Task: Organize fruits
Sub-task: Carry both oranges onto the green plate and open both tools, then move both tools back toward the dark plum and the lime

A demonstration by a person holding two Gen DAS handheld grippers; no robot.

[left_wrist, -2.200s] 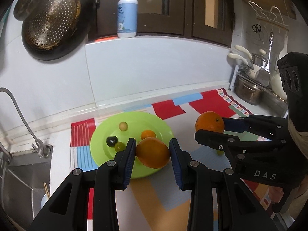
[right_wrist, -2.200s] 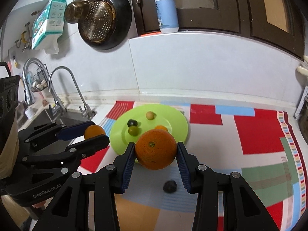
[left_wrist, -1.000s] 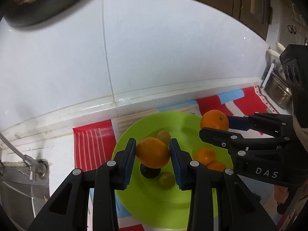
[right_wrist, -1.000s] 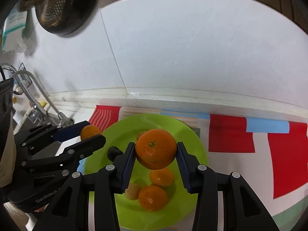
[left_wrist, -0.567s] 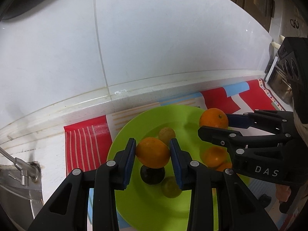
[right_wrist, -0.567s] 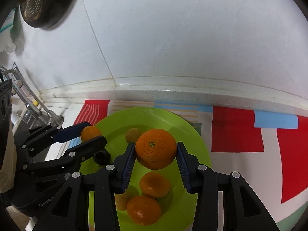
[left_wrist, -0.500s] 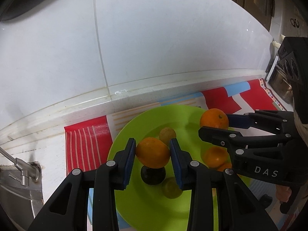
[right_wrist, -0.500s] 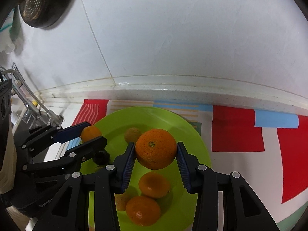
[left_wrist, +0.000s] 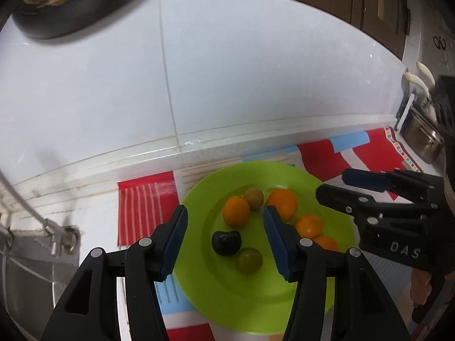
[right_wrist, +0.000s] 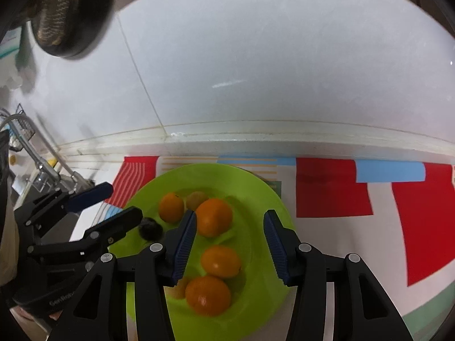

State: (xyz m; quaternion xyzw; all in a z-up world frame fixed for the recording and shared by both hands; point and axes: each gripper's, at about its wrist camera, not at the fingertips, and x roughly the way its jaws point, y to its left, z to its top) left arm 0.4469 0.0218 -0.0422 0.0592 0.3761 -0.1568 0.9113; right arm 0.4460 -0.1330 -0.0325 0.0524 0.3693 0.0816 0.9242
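A lime-green plate (left_wrist: 287, 301) (right_wrist: 256, 199) on the patterned mat holds several fruits. My left gripper (left_wrist: 226, 241) hovers over its left half, jaws opening and empty. The orange (left_wrist: 236, 211) (right_wrist: 170, 207) lies loose on the plate beyond its fingertips. My right gripper (right_wrist: 230, 244) (left_wrist: 335, 184) hangs over the plate's right half, jaws also opening, pressing on nothing. The larger orange (right_wrist: 213, 217) (left_wrist: 281, 204) rests on the plate by its left finger. Two small oranges (right_wrist: 220, 261), a dark fruit (left_wrist: 226, 243), a green one (left_wrist: 250, 260) and a brownish one (left_wrist: 253, 197) lie there too.
The white tiled wall (left_wrist: 256, 85) rises close behind the plate. A sink with a faucet (left_wrist: 42, 221) is at the left edge. A dark colander pan (right_wrist: 62, 14) hangs up left. Steel pots (left_wrist: 426, 142) stand far right. The red-and-blue mat (right_wrist: 412, 213) stretches right.
Both grippers let go of their oranges, which now lie on the green plate. The jaws of both have spread apart, and both grippers have drawn back a little.
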